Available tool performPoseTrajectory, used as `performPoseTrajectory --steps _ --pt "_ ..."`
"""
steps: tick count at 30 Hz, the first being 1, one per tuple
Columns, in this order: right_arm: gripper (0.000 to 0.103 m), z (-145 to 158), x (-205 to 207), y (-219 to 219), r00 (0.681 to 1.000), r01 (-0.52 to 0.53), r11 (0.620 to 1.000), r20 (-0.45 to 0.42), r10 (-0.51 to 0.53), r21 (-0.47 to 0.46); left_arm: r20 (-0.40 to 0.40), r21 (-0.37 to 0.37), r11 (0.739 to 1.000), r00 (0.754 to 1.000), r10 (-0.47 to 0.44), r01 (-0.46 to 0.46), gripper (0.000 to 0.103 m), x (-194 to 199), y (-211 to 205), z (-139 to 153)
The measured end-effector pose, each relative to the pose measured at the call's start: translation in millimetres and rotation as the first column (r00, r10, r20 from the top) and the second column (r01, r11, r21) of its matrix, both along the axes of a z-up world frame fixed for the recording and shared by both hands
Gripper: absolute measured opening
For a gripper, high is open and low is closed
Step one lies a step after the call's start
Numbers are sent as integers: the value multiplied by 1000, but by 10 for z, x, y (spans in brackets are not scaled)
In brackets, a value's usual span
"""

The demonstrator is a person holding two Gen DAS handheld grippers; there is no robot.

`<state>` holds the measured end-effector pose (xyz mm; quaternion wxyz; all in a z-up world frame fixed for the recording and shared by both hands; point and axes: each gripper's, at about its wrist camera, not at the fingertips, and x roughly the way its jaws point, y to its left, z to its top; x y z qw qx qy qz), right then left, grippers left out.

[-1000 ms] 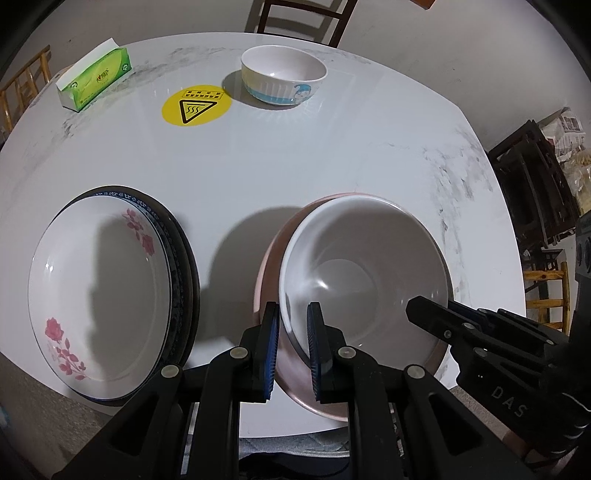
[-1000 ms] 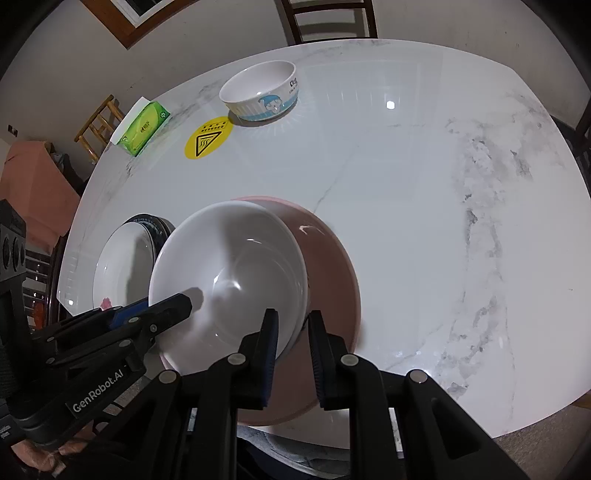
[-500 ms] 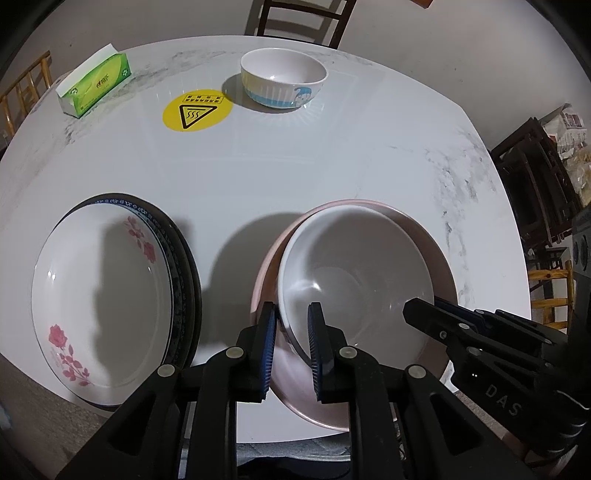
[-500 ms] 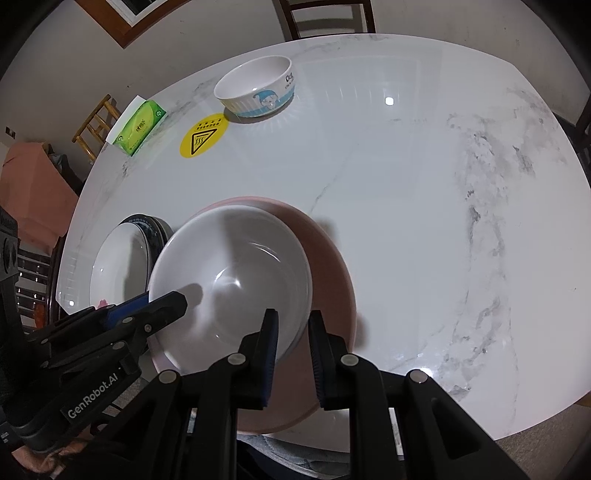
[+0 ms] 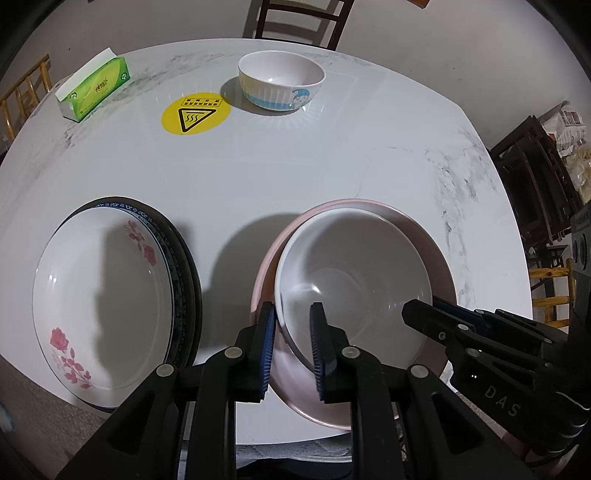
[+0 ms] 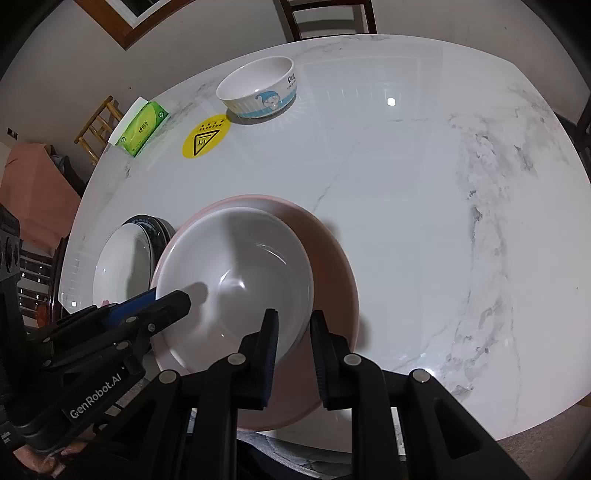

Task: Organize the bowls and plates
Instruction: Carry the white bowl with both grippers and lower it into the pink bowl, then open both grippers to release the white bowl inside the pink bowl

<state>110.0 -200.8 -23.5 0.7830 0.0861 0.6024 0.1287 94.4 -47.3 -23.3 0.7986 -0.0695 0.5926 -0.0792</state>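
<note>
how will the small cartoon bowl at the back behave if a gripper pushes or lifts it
The cartoon bowl looks glazed and rigid, so probably breakable if dropped. On the glossy table a push would likely slide it, not tip it: it sits low on a broad foot. Its smooth rim may slip in a light pinch.

Home dining room. Round white marble-look tabletop (image 5: 295, 177) with a dark wooden dining chair (image 5: 295, 22) pushed in at the far side. Household tableware on it: floral plate (image 5: 103, 291) on a stack, white bowl (image 5: 354, 280) in a pink bowl (image 6: 332, 266), small cartoon-print bowl (image 5: 280, 83). Green tissue box (image 5: 94, 90) and yellow hot-surface sticker (image 5: 195, 112) too. Plain wall with a wood-framed picture (image 6: 136, 18), bamboo chair (image 6: 98, 127), cluttered dark shelving (image 5: 535, 177) off to the side.
</note>
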Motion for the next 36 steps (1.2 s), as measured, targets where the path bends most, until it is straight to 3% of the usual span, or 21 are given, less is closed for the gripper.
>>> performPoseTrajectory --steps 7,16,36 --pt "20 16 8 9 1000 -1 1000 5 1 -8 4 -3 1000 1000 -6 6 18 -15 2 2" --pt "20 63 8 8 1000 -1 1000 19 1 -7 43 4 999 998 -34 34 34 -29 -41 74" --pt "20 312 43 -55 996 -5 1000 86 4 4 126 -28 1000 992 -9 13 38 6 194 332"
